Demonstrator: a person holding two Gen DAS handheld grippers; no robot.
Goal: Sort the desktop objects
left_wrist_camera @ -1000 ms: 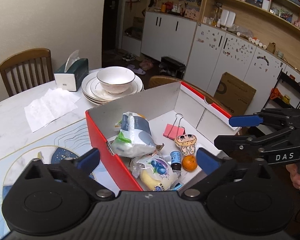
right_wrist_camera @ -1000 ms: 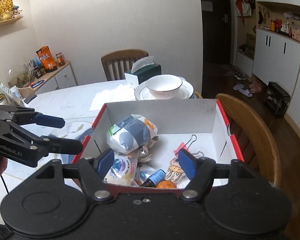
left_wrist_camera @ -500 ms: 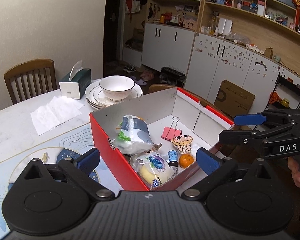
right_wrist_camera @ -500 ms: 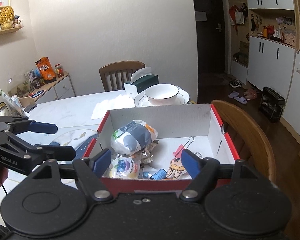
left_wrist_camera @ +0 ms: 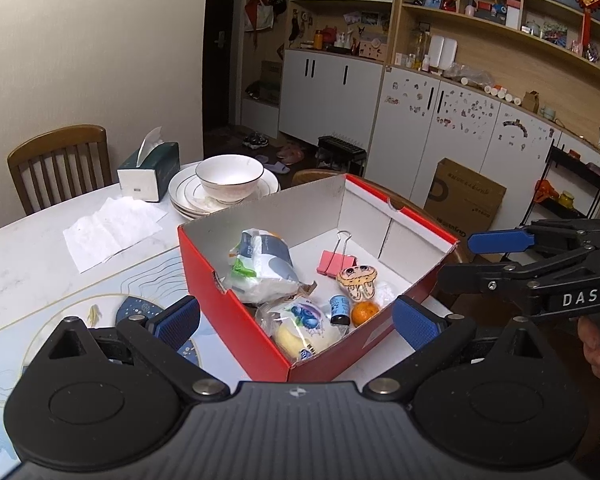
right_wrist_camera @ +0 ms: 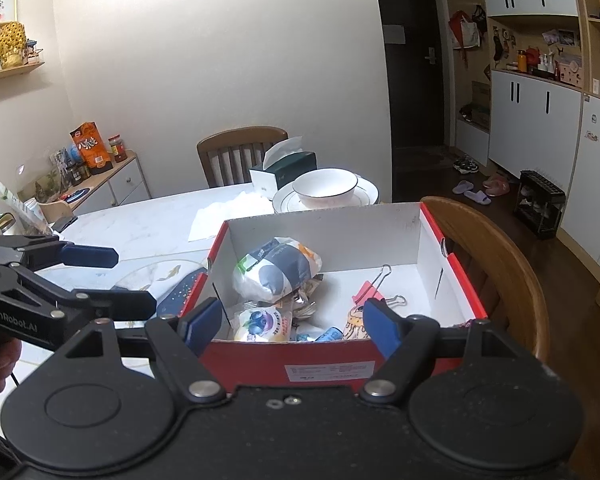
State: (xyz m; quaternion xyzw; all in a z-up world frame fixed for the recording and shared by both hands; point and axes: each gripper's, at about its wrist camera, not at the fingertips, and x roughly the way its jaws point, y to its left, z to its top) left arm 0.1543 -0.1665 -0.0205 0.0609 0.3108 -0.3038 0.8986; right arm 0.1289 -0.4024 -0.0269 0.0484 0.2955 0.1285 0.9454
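Box [left_wrist_camera: 236,304] between both grippers' spread, empty fingers [left_wrist_camera: 178,318]; bowl [left_wrist_camera: 230,176], tissues [left_wrist_camera: 150,170] behind.

White porcelain bowl [left_wrist_camera: 227,177] sits on stacked white plates [left_wrist_camera: 188,196]; dark green tissue box [left_wrist_camera: 150,170] just left of bowl, wooden slatted chair [left_wrist_camera: 58,164] further left, crumpled white paper sheet [left_wrist_camera: 108,230] in front.

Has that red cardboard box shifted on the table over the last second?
Cannot tell: the red cardboard box looks smaller, but so do the white bowl and plates; the cameras backed away.
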